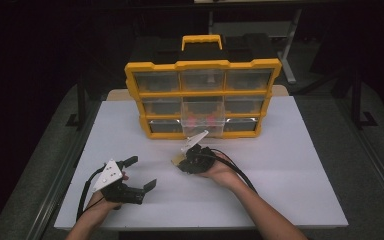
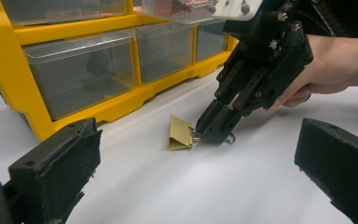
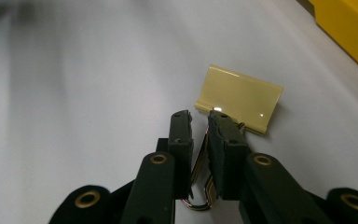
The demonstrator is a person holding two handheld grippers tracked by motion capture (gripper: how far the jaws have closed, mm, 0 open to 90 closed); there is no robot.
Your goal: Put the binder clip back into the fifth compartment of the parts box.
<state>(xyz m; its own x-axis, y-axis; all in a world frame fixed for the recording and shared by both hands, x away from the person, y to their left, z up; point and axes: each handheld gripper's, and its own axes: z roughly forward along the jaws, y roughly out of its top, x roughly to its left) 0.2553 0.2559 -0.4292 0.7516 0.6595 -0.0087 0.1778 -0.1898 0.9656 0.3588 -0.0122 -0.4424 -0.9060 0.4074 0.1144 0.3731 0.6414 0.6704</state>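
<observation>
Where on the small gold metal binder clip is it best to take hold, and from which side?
Grip the gold metal binder clip by its wire handles, coming from the handle side opposite its wide body. The handles lie together and stick out, as the right tool has them pinched.

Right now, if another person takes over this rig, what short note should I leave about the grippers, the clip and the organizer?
Right gripper: jaws closed on the wire handles of the gold binder clip, which rests on the white table.
Left gripper: open, holds nothing, apart at the table's left.
Yellow drawer organizer stands upright at the far side; its middle drawer is pulled out and holds pink things.
Done: clip gripped, a drawer open.
Left, probably: lift the clip and carry it to a drawer; which one I cannot tell.
</observation>
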